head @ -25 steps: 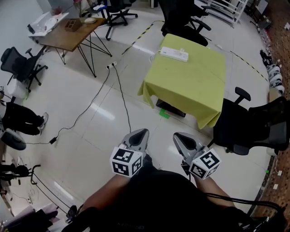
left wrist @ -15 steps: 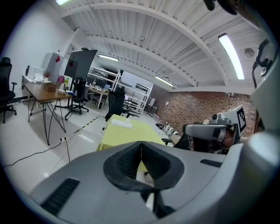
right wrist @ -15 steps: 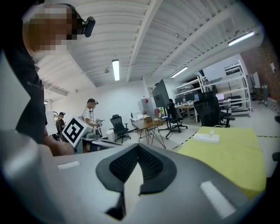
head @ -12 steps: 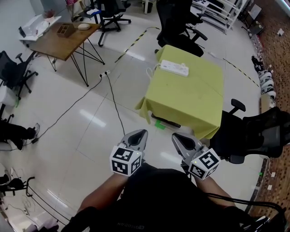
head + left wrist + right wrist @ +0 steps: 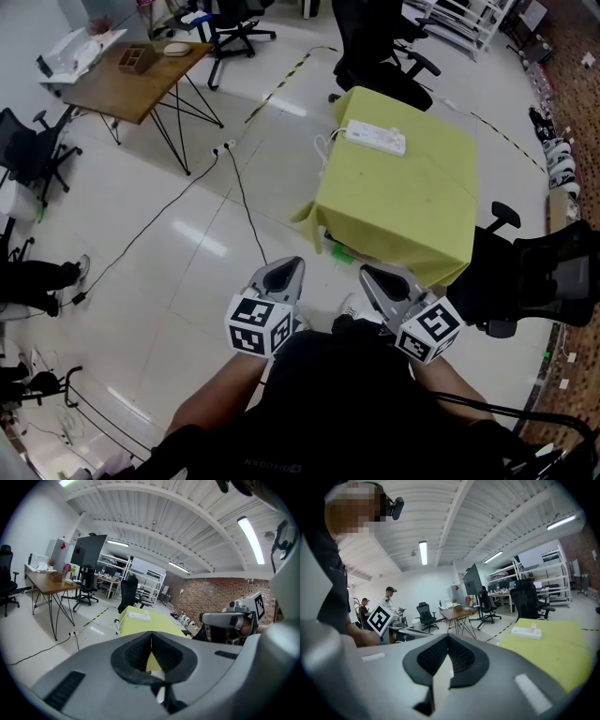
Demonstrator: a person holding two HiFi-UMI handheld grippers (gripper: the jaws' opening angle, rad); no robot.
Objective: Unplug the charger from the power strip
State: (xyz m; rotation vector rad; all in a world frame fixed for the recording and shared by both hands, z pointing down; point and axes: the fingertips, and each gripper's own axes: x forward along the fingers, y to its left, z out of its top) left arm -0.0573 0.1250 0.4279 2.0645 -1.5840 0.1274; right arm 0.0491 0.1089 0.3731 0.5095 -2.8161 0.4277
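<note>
A white power strip [image 5: 375, 138] lies at the far edge of a table under a yellow cloth [image 5: 403, 202], well ahead of both grippers. A small white charger [image 5: 533, 626] stands plugged into the power strip [image 5: 526, 632]; the left gripper view shows the power strip [image 5: 139, 616] small and distant. My left gripper [image 5: 284, 275] and right gripper [image 5: 382, 279] are held side by side close to my body, over the floor short of the table. Both are shut with nothing between the pads.
A wooden desk [image 5: 141, 70] stands at the far left, with a floor socket and black cable [image 5: 246, 202] trailing from it. Black office chairs stand behind the table [image 5: 384, 56] and at its right [image 5: 525, 277]. People [image 5: 389, 599] are at the room's far side.
The yellow table has come nearer and shifted slightly right in the head view. Both grippers travelled along with me, still shut and side by side.
</note>
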